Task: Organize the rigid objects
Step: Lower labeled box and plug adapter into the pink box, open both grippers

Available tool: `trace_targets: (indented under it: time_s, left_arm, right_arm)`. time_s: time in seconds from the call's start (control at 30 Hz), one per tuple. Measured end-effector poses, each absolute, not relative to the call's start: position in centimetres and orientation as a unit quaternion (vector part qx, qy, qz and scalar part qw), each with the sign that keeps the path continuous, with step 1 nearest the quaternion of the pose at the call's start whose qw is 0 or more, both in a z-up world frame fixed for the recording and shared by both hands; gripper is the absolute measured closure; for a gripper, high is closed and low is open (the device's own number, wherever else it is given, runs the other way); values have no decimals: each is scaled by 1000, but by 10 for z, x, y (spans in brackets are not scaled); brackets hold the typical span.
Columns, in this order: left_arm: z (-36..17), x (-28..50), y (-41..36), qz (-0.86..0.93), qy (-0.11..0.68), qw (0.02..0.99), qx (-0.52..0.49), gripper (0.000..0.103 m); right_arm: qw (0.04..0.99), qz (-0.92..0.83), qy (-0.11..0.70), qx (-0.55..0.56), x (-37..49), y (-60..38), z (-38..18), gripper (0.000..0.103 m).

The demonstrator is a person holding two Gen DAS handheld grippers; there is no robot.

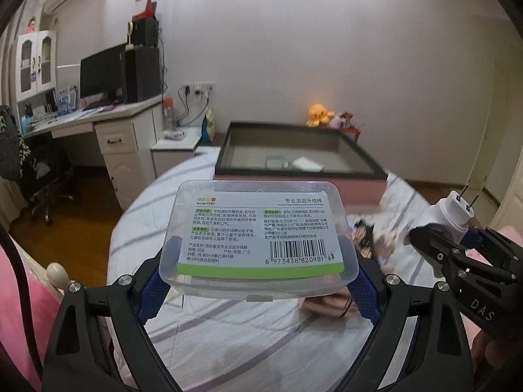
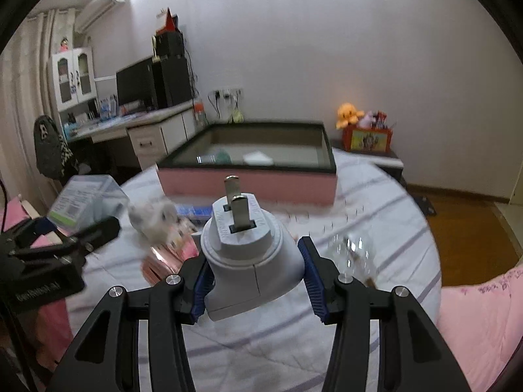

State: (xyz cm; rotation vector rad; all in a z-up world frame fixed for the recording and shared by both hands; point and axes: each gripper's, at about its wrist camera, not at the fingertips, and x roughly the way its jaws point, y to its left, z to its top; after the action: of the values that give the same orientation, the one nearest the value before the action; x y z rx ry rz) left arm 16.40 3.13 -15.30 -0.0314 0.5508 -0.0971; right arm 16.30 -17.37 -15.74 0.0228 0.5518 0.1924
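left wrist view: left gripper (image 1: 258, 258) clamped on a clear plastic box (image 1: 256, 238) w/ white label, barcode, green strip, held above the striped bed sheet (image 1: 228, 333). right gripper (image 1: 457, 245) at right pinches a white plug (image 1: 456, 210).

right wrist view: right gripper (image 2: 255, 268) clamped round the plug (image 2: 250, 248), two metal prongs up; only here the pink storage box (image 2: 248, 184) shows its full front, w/ blurred clutter on the sheet.

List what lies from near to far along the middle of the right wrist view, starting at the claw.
Right claw shut on the white plug adapter → striped bedsheet → pink storage box with dark rim → orange octopus plush → back wall.
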Motion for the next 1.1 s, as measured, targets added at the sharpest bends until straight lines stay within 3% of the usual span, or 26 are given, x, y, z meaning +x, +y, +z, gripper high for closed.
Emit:
trace_targets:
  time_s: [0.3,0.57,0.77,1.1]
  left_arm:
    - [-118,177,23,-65,233,970,-8,10]
    - [-100,256,14,-85,243,966,15,10]
    - [-103,365,13,-94,309,946,13,10]
    - [-162,504,-1,-73,465,881,45,10]
  right_arm:
    - [970,107,219,0,169,-160,-114,52]
    - [969,106,221,-10,226,-159,-98,52]
    - [960,115,254,4,312,-167,-93,52]
    - [920,115,373,34,453,-174,-141,52]
